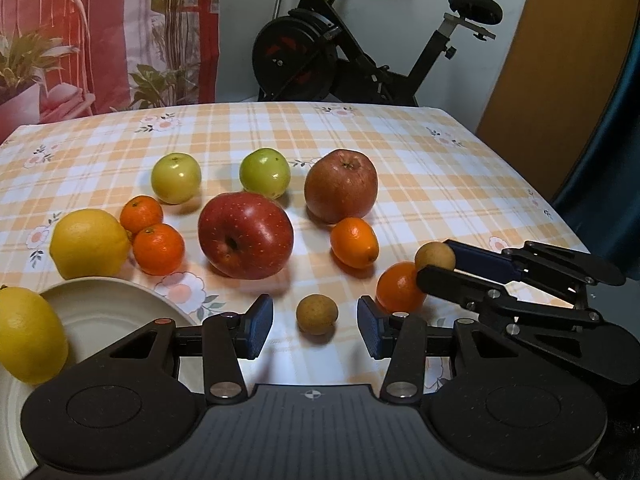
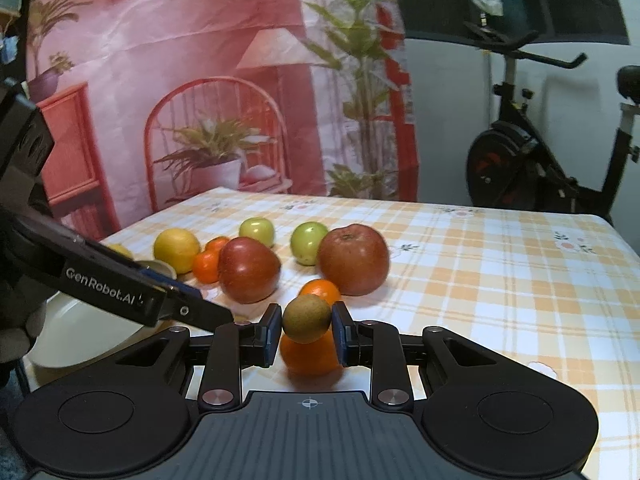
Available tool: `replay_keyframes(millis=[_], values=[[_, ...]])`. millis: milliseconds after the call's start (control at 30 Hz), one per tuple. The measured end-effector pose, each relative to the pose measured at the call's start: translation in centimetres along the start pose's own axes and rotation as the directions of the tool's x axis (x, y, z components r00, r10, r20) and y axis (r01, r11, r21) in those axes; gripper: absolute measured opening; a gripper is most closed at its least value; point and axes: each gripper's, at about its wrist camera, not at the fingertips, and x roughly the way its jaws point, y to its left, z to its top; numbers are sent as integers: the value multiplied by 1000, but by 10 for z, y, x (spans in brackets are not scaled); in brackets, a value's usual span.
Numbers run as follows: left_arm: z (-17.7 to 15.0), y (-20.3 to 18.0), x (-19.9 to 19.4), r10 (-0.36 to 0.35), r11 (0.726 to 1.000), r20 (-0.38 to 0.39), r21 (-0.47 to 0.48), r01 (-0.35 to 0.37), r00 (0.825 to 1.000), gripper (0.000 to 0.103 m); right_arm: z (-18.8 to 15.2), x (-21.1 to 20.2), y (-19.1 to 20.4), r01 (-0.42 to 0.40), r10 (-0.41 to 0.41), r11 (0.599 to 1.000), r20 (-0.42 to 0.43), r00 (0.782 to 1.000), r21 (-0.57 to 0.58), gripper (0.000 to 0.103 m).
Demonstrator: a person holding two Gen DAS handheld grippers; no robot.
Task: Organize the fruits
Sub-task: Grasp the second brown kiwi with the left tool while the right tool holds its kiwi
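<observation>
My left gripper is open, low over the table. A small brown round fruit lies on the cloth between its blue pads, untouched. My right gripper is shut on a second small brown fruit, held just above a mandarin. In the left wrist view this right gripper reaches in from the right with its brown fruit over that mandarin. A cream plate at the lower left holds a lemon.
On the checked tablecloth lie two red apples, two green apples, a lemon and three more mandarins. An exercise bike stands behind the table's far edge.
</observation>
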Motion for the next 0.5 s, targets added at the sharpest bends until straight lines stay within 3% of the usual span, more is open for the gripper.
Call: replay_keyframes(millis=[200, 300, 500], values=[[3, 0, 9, -5, 1000, -11, -10, 5, 1000, 47, -2, -1, -7, 43, -43, 999, 18, 999, 23, 25], [3, 1, 13, -11, 1000, -23, -17, 10, 1000, 39, -2, 2, -9, 42, -42, 999, 7, 999, 29, 25], [1, 1, 20, -16, 1000, -37, -28, 15, 999, 39, -2, 3, -12, 46, -47, 998, 4, 999, 47, 25]])
